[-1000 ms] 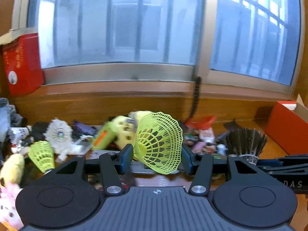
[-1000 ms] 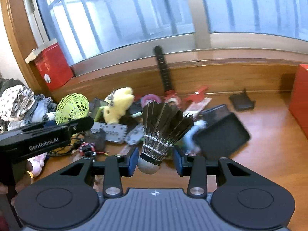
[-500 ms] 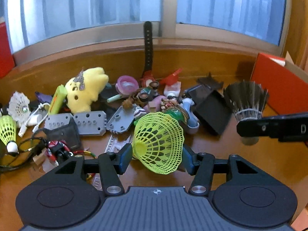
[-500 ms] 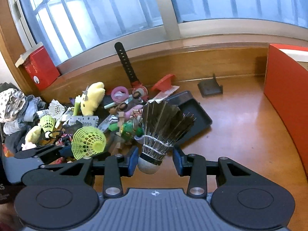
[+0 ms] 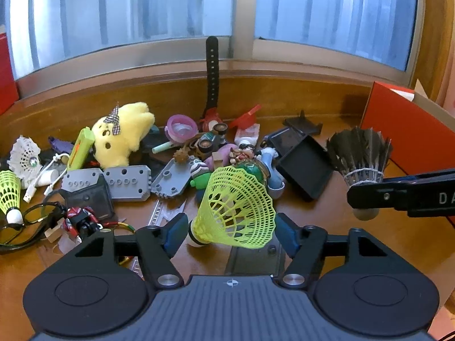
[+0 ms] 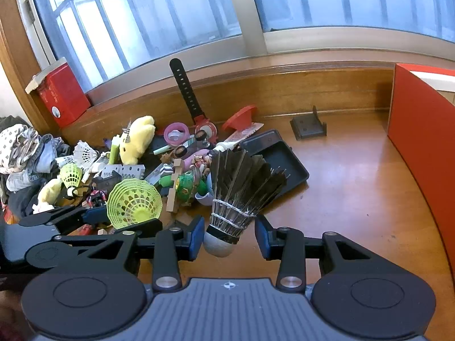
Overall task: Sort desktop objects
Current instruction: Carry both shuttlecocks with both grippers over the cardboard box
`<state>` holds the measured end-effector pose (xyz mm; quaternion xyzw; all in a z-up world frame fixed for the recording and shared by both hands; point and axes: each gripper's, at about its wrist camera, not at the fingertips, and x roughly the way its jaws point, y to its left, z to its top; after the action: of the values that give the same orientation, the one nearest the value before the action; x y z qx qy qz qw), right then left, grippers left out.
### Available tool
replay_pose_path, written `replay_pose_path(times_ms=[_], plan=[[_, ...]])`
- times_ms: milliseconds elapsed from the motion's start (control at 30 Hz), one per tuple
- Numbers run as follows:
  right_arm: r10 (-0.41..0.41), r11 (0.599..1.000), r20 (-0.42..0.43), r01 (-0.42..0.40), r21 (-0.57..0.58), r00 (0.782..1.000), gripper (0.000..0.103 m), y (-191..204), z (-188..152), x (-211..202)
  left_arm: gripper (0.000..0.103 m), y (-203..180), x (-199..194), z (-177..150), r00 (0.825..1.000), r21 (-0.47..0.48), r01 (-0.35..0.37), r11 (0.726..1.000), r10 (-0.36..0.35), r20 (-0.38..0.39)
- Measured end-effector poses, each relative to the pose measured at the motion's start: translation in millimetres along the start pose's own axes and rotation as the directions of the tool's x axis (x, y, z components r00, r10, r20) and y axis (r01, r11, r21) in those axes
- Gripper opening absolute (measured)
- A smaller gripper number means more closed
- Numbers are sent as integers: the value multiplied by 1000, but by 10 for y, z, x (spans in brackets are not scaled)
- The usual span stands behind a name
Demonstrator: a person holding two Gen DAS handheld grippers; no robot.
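Shuttlecocks are featherlight and crushable, so I judge the cork the place to pinch: my left gripper (image 5: 231,231) carries the yellow mesh shuttlecock (image 5: 237,209), my right gripper (image 6: 229,238) the black feather shuttlecock (image 6: 241,196), both above the desk (image 6: 355,187).

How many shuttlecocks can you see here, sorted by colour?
Yellow-green plastic mesh shuttlecocks: 2, one held, one lying at the pile's left
Black feather shuttlecock: 1, held
White shuttlecock: 1, in the pile
Total: 4
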<state>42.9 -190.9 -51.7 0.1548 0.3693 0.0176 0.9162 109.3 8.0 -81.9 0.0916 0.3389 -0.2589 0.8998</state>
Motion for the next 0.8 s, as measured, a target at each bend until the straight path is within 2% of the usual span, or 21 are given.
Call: replay_pose_path(times_ms=[167,267,500,800], plan=[[-1,1000,5,1,-7,1000,42,0,-8,-30,48,-16,23,40,1000,22,-27,999,27,14],[-3,1000,16,3,-15,1000,41,-4,-5,-78,42,-11,-32,101,999,6,-27,1000,27,34],[-2,1000,77,4,-26,997,41,-86,91,-308,41,-104,-247,387,992,-22,24,999,-21,124],[-43,999,187,45,-6,981,41,-425,228,-737,41,-634,-370,834,962,61,108,992,-120,247]])
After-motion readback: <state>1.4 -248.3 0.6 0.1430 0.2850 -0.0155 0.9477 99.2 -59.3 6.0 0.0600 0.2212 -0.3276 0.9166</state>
